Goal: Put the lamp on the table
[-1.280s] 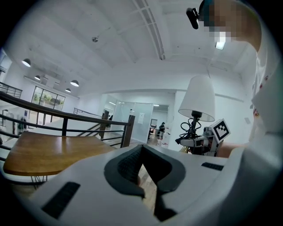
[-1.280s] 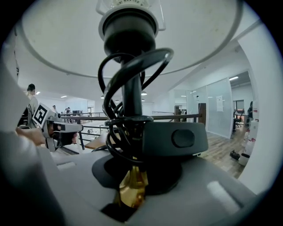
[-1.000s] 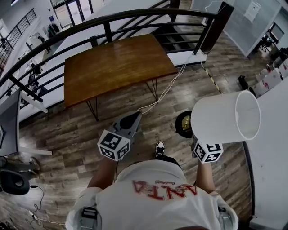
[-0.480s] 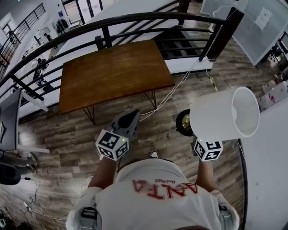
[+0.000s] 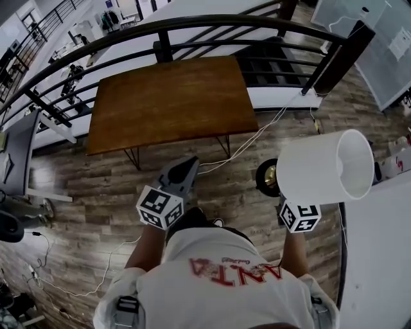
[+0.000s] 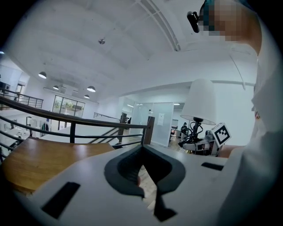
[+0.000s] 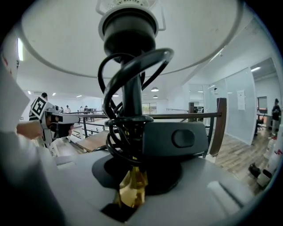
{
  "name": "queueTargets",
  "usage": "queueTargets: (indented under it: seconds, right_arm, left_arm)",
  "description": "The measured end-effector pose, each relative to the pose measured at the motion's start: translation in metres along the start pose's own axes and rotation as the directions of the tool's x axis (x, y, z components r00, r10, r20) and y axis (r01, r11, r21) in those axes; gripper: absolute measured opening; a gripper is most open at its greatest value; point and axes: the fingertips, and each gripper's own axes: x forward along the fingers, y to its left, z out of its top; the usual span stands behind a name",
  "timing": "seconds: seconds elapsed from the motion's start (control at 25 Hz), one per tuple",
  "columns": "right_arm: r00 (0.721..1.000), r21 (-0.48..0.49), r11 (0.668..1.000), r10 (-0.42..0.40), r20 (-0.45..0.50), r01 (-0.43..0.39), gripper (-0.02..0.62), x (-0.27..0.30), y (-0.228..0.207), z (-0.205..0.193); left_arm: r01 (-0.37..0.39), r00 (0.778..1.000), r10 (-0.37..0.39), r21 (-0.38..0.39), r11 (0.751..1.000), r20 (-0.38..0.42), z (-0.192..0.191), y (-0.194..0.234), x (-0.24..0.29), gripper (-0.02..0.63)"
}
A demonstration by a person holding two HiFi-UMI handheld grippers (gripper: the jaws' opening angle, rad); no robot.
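Lamp (image 5: 324, 167) is at the right — the right gripper (image 7: 131, 181) pinches its stem. Left gripper (image 5: 188, 168) is closed and empty — brown table (image 5: 170, 99) sits up top.

Closer to the table
The brown rectangular wooden table (image 5: 170, 96) now looms slightly larger and squarer in the head view; the person's dark-clad leg (image 5: 192, 218) has stepped forward.

Table (image 5: 170, 99) open from the near side — black railing (image 5: 218, 19) walls its far edge, white cable (image 5: 255, 134) trails below.
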Motion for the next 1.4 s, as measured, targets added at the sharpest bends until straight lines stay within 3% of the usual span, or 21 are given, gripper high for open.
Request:
queueTargets:
  seconds: [0.4,0.84,1.16,1.4]
  right_arm:
    - [0.999,-0.014,0.999,0.038,-0.023,-0.039,0.077,0.075,-0.013,0.012]
    - [0.997,-0.034,0.997,0.075,-0.013,-0.076,0.077,0.200,-0.001,0.073]
    - [0.996,-0.035,0.995,0.094,-0.005,-0.094,0.077,0.287,0.026,0.106]
    - [0.994,-0.060,0.993,0.105,0.006,-0.104,0.077,0.323,0.039,0.130]
  left_arm:
    - [-0.021,1.000,0.021,-0.026,0.999,0.004,0.003,0.052,0.046,0.006]
    - [-0.054,0.998,0.055,-0.034,0.998,0.018,0.045,0.163,0.092,0.006]
    - [-0.091,0.995,0.092,-0.036,0.995,0.024,0.068,0.258,0.100,0.006]
    - [-0.119,0.992,0.121,-0.053,0.991,0.032,0.073,0.302,0.097,0.006]
